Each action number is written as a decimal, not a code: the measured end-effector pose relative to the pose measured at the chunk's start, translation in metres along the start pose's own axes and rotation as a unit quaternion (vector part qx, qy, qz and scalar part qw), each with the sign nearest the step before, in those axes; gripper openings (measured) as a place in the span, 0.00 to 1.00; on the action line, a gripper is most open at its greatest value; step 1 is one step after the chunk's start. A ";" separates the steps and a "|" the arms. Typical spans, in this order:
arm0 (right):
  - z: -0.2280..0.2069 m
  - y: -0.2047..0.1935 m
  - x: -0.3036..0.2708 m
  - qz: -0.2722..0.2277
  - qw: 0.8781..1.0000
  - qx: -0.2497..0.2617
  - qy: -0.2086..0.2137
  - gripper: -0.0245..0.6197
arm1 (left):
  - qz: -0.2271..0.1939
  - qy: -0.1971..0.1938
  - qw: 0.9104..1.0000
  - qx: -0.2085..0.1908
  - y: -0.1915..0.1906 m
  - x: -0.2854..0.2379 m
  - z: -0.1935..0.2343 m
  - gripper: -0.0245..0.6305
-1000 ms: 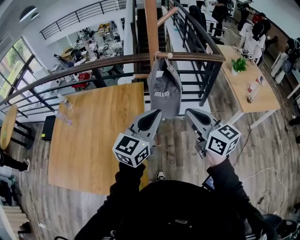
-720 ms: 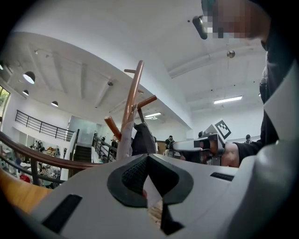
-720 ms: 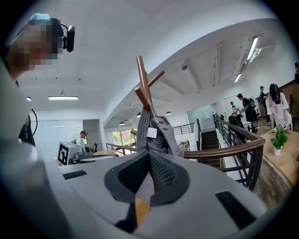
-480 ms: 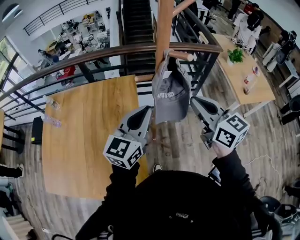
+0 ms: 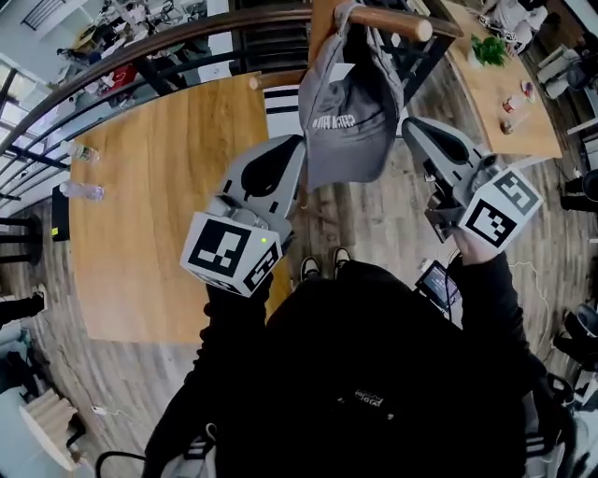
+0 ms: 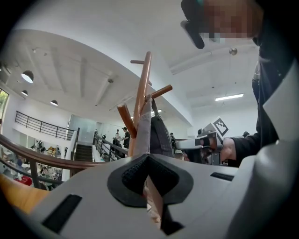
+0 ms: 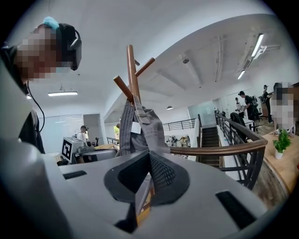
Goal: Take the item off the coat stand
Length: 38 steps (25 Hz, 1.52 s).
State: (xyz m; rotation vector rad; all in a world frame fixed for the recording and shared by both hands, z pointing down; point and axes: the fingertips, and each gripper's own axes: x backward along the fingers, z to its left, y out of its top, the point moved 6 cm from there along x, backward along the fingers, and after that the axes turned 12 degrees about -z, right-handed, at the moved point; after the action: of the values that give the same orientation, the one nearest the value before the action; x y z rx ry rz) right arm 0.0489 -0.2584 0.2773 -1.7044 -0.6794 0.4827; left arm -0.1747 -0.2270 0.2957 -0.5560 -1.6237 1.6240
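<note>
A grey cap (image 5: 348,112) hangs by its strap from a peg (image 5: 392,21) of the wooden coat stand. My left gripper (image 5: 295,142) is shut and empty, its tips at the cap's left edge. My right gripper (image 5: 413,124) is also shut and empty, just right of the cap. In the left gripper view the cap (image 6: 159,135) hangs edge-on by the stand's pole (image 6: 141,98), above the closed jaws of the left gripper (image 6: 148,156). The right gripper view shows the cap (image 7: 140,126) under the pole (image 7: 132,70), straight beyond the right gripper (image 7: 149,154).
A wooden table (image 5: 159,205) with two plastic bottles (image 5: 79,191) stands to the left below. A curved railing (image 5: 140,47) runs behind the stand. Another table with a potted plant (image 5: 491,47) is at the upper right. People stand in the background.
Both grippers have risen towards the cap and now flank it closely. The cap and peg appear nearer and larger. Both jaws have stayed shut.
</note>
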 end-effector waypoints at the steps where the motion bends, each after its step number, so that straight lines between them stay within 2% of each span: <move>1: -0.004 0.000 -0.003 0.003 1.000 0.000 0.008 0.07 | -0.001 0.006 1.000 -0.001 0.001 -0.001 0.002 0.04; 5: -0.016 0.004 -0.006 0.008 0.999 0.001 0.034 0.07 | 0.002 0.030 1.000 0.003 -0.001 -0.004 0.005 0.04; 14: -0.024 0.013 0.002 -0.007 0.999 0.012 0.048 0.07 | 0.010 0.038 0.999 -0.001 -0.009 -0.012 -0.001 0.04; 20: -0.035 0.027 0.010 -0.016 0.999 0.008 0.042 0.07 | 0.008 0.046 0.999 -0.013 0.003 -0.010 0.002 0.04; 30: -0.024 0.018 -0.002 -0.015 0.998 0.001 0.064 0.07 | 0.006 0.069 0.998 -0.007 -0.001 -0.001 0.010 0.04; 31: -0.022 0.018 -0.004 -0.015 0.998 0.002 0.066 0.09 | 0.003 0.070 0.998 -0.007 0.000 0.000 0.011 0.04; 32: -0.019 0.019 -0.006 -0.014 0.998 0.005 0.069 0.17 | 0.002 0.067 0.998 -0.005 0.001 0.000 0.012 0.09; 33: -0.016 0.019 -0.009 -0.012 0.997 0.008 0.073 0.24 | 0.003 0.063 0.998 -0.001 0.001 -0.001 0.012 0.27; 35: -0.012 0.017 -0.016 -0.006 0.997 0.015 0.079 0.35 | 0.006 0.056 0.998 0.002 0.000 -0.003 0.013 0.41; 38: -0.012 0.011 -0.030 0.008 0.997 0.025 0.075 0.44 | 0.007 0.043 0.999 0.004 -0.001 -0.011 0.011 0.48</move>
State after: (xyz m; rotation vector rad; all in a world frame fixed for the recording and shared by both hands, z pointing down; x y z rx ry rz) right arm 0.0366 -0.2885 0.2680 -1.6803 -0.5421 0.3760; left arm -0.1761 -0.2423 0.2957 -0.6264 -1.5538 1.5944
